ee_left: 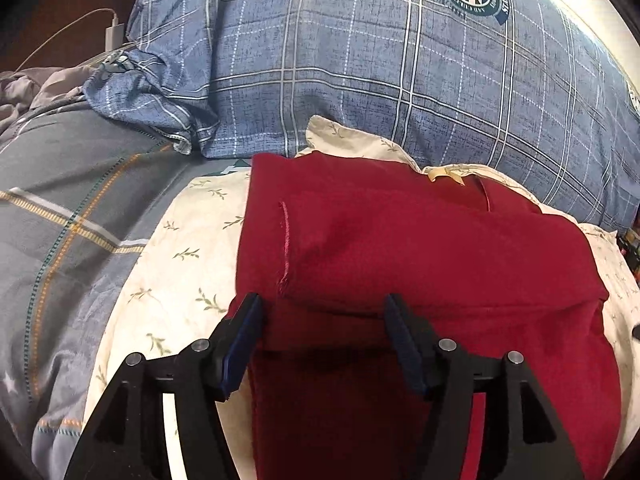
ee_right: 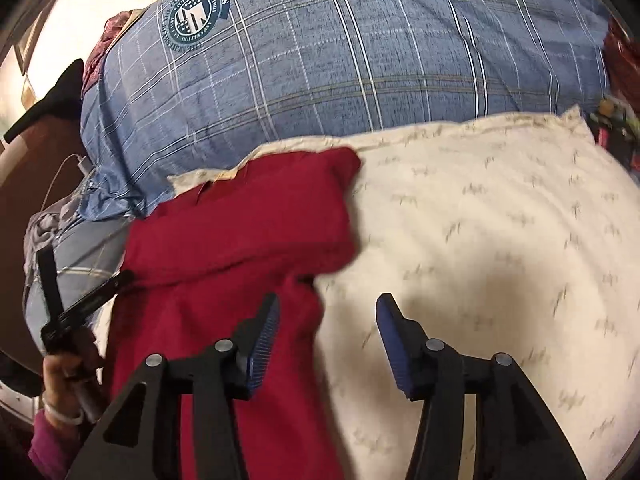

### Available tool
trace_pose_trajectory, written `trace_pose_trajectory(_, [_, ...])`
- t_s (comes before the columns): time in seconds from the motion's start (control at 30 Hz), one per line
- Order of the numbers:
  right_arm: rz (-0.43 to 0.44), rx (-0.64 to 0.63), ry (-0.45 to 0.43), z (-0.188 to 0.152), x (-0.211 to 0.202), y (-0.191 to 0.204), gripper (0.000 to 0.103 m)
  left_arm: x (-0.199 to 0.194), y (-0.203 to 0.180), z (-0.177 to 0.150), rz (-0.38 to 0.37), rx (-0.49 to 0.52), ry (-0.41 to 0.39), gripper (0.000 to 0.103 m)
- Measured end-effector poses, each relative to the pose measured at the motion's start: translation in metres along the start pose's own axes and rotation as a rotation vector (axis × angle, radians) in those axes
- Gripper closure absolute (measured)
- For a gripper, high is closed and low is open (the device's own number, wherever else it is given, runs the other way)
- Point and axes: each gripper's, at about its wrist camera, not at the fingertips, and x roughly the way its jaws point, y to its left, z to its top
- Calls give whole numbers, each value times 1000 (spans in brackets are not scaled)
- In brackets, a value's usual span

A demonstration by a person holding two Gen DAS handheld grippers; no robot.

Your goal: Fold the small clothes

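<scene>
A dark red garment [ee_left: 400, 248] lies folded over itself on a cream leaf-print pillow [ee_left: 180, 264]. An upper layer is doubled back across a longer lower part that runs toward the camera. My left gripper [ee_left: 323, 308] hovers over the near edge of that fold, open, with red cloth showing below the gap and its pads [ee_left: 244, 344] apart from it. In the right wrist view the same garment [ee_right: 240, 232] sits at left. My right gripper [ee_right: 329, 308] is open at the garment's right edge, over cream fabric, holding nothing.
A large blue plaid pillow [ee_left: 380, 72] rises right behind the garment. A grey striped bedcover [ee_left: 68, 220] spreads to the left, with a white charger and cable [ee_left: 112, 32] beyond it. A person's hand [ee_right: 68, 376] with a pink sleeve holds the left gripper's body [ee_right: 88, 300].
</scene>
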Motion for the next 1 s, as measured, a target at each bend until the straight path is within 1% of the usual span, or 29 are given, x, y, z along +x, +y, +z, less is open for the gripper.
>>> trace_pose_trajectory(0.07, [27, 10, -2, -11, -2, 3, 51, -7, 3, -3, -5, -8, -3, 41])
trace_pose_trajectory(0.13, [35, -3, 6, -23, -4, 9, 50, -15, 8, -7, 8, -14, -6, 39])
trace_pose_trajectory(0.3, [-17, -59, 35, -44, -3, 17, 43, -29, 21, -11, -9, -49, 2, 39])
trace_pose_trajectory(0.43, [-13, -45, 48, -56, -8, 10, 37, -44, 26, -19, 0, -21, -1, 38])
trace_pose_trajectory(0.53, [-16, -25, 61, -64, -9, 2, 37, -55, 29, -30, -2, 5, 8, 38])
trace_pose_trajectory(0.63, [5, -5, 80, -71, -11, -2, 37, -74, 37, -43, -40, 4, 29, 38])
trace_pose_trajectory(0.67, [11, -11, 81, -73, -14, -1, 37, -83, 41, -50, -65, -14, 26, 37])
trace_pose_trajectory(0.7, [19, -22, 83, -75, -16, 0, 37, -90, 47, -59, -85, -39, 28, 34])
trace_pose_trajectory(0.73, [25, -35, 85, -77, -20, 1, 36, -95, 53, -68, -96, -64, 40, 33])
trace_pose_trajectory(0.8, [46, -51, 92, -82, -27, 0, 36, -103, 61, -84, -119, -99, 86, 33])
trace_pose_trajectory(0.83, [53, -51, 97, -84, -29, -1, 35, -107, 62, -90, -126, -96, 99, 33])
trace_pose_trajectory(0.93, [73, -47, 114, -93, -34, -6, 35, -124, 57, -109, -102, -56, 102, 33])
trace_pose_trajectory(1.0, [81, -47, 130, -100, -35, -10, 35, -131, 54, -119, -112, -52, 112, 33])
